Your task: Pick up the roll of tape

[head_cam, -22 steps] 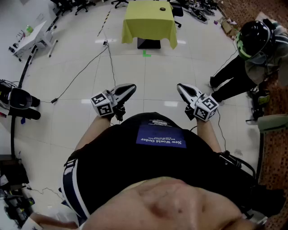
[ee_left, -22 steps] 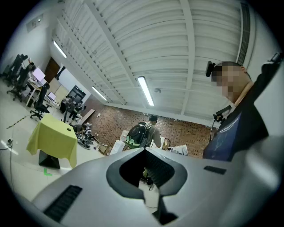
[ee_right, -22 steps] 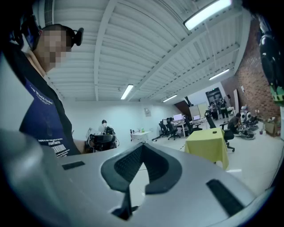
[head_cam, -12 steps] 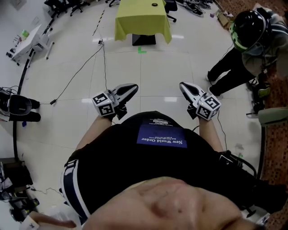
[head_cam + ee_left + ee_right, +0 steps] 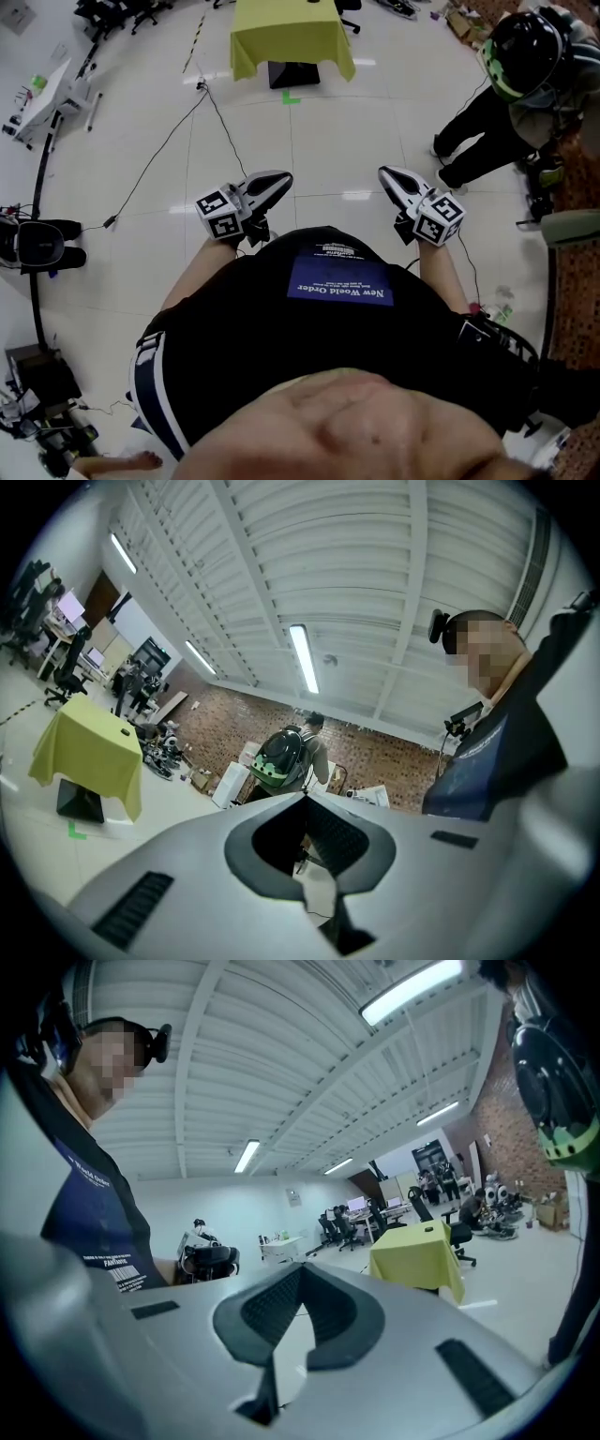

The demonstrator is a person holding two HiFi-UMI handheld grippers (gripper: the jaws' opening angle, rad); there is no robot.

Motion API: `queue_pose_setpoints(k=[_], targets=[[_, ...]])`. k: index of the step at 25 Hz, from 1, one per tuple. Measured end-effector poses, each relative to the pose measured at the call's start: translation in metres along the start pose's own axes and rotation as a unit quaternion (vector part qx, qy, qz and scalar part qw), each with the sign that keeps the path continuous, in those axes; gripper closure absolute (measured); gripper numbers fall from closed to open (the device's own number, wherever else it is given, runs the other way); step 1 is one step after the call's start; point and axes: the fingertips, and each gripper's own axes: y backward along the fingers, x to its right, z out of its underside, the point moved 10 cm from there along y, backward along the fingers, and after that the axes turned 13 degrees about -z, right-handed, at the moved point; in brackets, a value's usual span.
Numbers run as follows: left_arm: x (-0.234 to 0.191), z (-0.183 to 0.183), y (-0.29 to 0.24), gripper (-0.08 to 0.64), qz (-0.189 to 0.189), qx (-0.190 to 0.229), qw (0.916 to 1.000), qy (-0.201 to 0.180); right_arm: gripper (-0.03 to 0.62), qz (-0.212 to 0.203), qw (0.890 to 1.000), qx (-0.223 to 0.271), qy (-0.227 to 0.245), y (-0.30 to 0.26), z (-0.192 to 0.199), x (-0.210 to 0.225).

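Observation:
A table under a yellow cloth (image 5: 291, 37) stands far ahead across the white floor. In the left gripper view a small dark thing, possibly the roll of tape (image 5: 128, 731), lies on the yellow cloth (image 5: 84, 752). The right gripper view also shows this dark thing (image 5: 429, 1229) on the cloth. My left gripper (image 5: 281, 178) and right gripper (image 5: 386, 173) are held level in front of the person's chest, both pointing toward the table. Each has its jaws together and nothing between them, far from the table.
A person in a black helmet with a green backpack (image 5: 525, 56) stands at the right. Cables (image 5: 178, 131) run over the floor on the left. Dark equipment (image 5: 37, 239) sits at the left edge. A green floor mark (image 5: 291, 97) lies before the table.
In the head view the yellow table has slid up to the top edge and the floor has shifted. Both grippers keep the same pose before the chest, still shut.

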Motion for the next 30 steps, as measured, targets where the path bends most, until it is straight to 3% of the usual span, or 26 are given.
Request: queue_pose_setpoints(k=[10, 16, 23, 30], targets=[[-0.144, -0.083, 0.048, 0.554, 0.031, 0.009, 0.9993, -0.017, 0.606, 0.017, 0.999, 0.002, 0.038, -0.163, -0.041, 0.017], [-0.218, -0.124, 0.074, 0.554, 0.029, 0.014, 0.9993, -0.019, 0.606, 0.002, 0.999, -0.003, 0.039, -0.255, -0.053, 0.037], [-0.271, -0.131, 0.070, 0.554, 0.015, 0.021, 0.9997, 0.003, 0.606, -0.007, 0.999, -0.027, 0.031, -0.302, -0.067, 0.076], [-0.300, -0.149, 0.024, 0.554, -0.025, 0.027, 0.9993, -0.008, 0.606, -0.055, 0.998, -0.025, 0.025, -0.319, -0.080, 0.161]])
